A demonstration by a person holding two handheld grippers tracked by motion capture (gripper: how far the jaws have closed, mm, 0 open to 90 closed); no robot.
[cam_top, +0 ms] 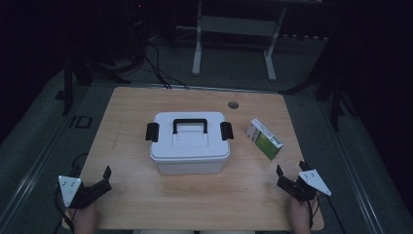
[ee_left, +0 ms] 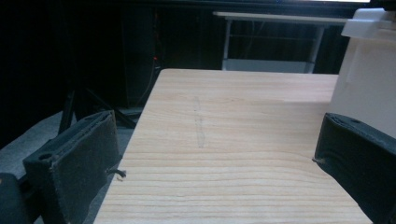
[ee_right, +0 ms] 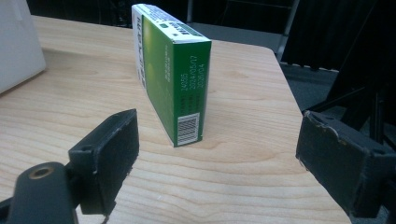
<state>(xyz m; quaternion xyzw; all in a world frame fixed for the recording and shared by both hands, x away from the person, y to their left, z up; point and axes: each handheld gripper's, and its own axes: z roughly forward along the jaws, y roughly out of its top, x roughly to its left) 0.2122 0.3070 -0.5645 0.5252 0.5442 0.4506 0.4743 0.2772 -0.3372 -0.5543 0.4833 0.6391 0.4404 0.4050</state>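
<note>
A: How far along can the work be judged to be?

B: Hardly begun, as it looks. The white storage box (cam_top: 189, 142) is seen near the middle of the table (cam_top: 146, 204), its lid down and both black side latches folded against it, the black handle lying flat on top. The green and white carton (cam_top: 264, 139) stands on its long edge toward the right edge of the table, well apart from the box. Nothing has been lifted or unlatched.

A: And what is left?

B: Everything, by that reading. It may be guessed that the carton is meant for the box, so the latches would have to be freed, the lid raised and the carton brought over. That is a judgement only.

A: How are the tools held?

B: The left gripper (cam_top: 97, 183) is held over the near left corner of the table, jaws spread wide, with only bare wood between them; the box wall is seen just past its right jaw but is not touched. The right gripper (cam_top: 290, 176) is held near the near right corner, jaws likewise spread and empty. It is aimed at the carton (ee_right: 170, 70), which stands just ahead of the jaws, not yet between them.
</note>
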